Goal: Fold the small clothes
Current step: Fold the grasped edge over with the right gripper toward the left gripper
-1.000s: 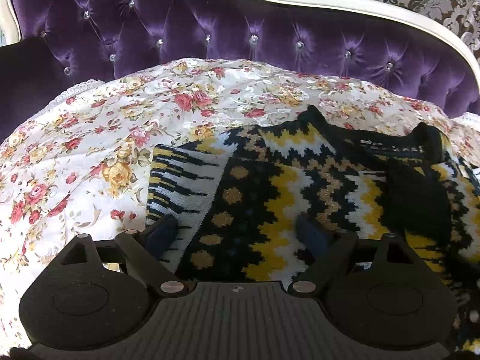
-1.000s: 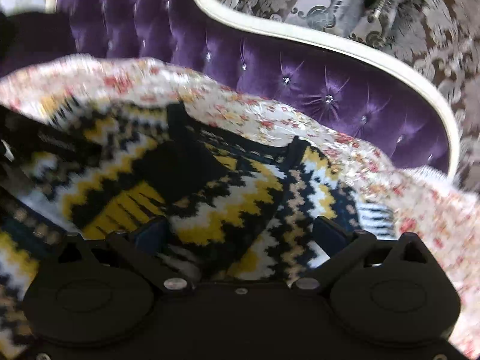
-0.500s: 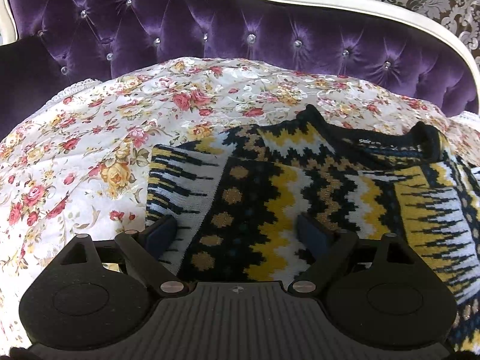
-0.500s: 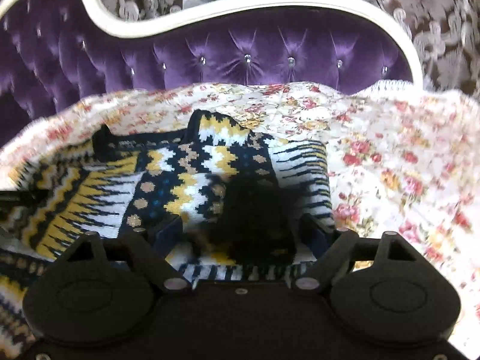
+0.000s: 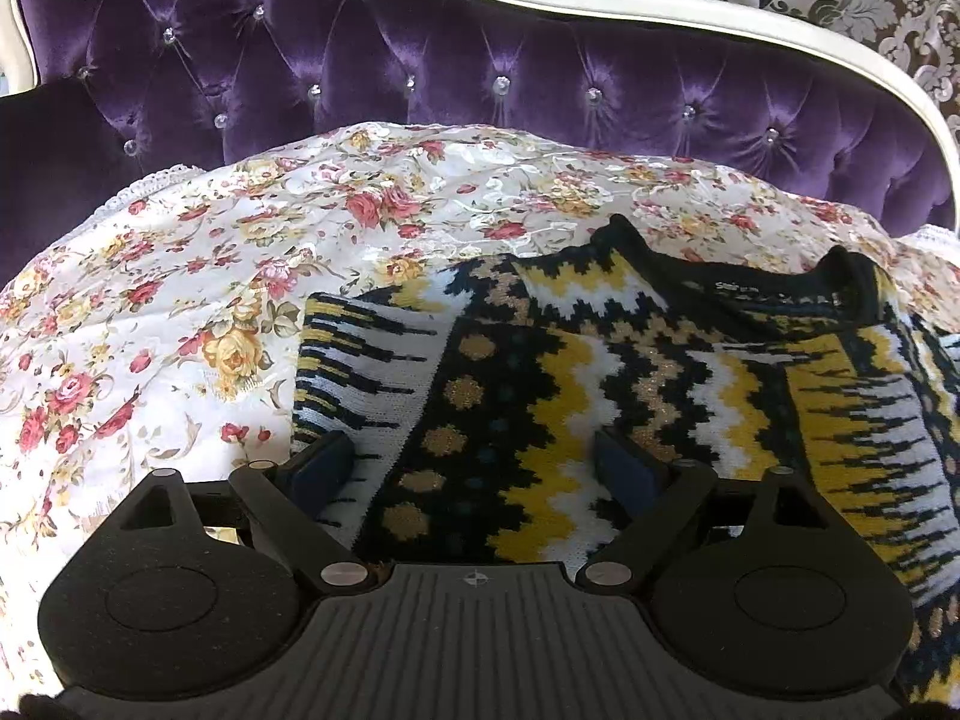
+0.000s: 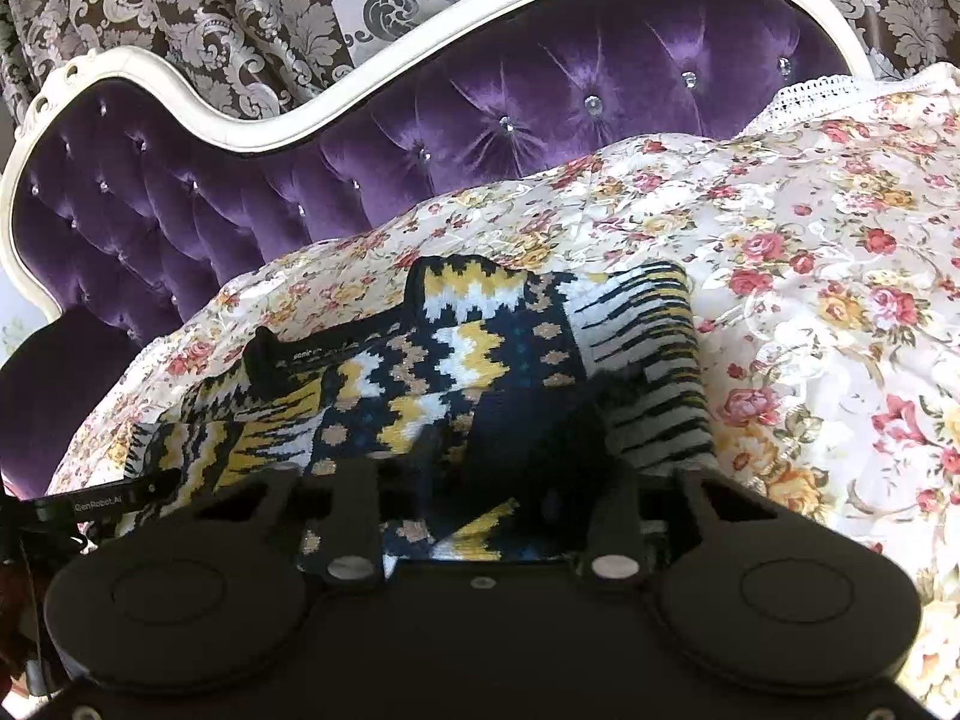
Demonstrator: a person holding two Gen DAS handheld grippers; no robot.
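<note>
Bedding comes first: a floral bedspread (image 5: 198, 324) is spread up to a purple tufted headboard (image 5: 420, 60), and it carries the one garment, a small patterned knit sweater (image 5: 540, 396) in black, yellow and white. The sweater lies flat on the middle of the bedspread, its black collar (image 5: 774, 294) turned toward the headboard edge, and one side appears already folded in over the body.

Knit of this sort is judged soft, light and limp; it is expected to sag and stretch when lifted, so doubled edges, hem corners or a cuff are the places to be pinched rather than the open middle.

The left gripper (image 5: 474, 468) is held wide apart over the knit with nothing clamped. The right gripper (image 6: 480, 462) has just been closing, and dark knit is seen between its fingers; a firm pinch cannot be confirmed.
</note>
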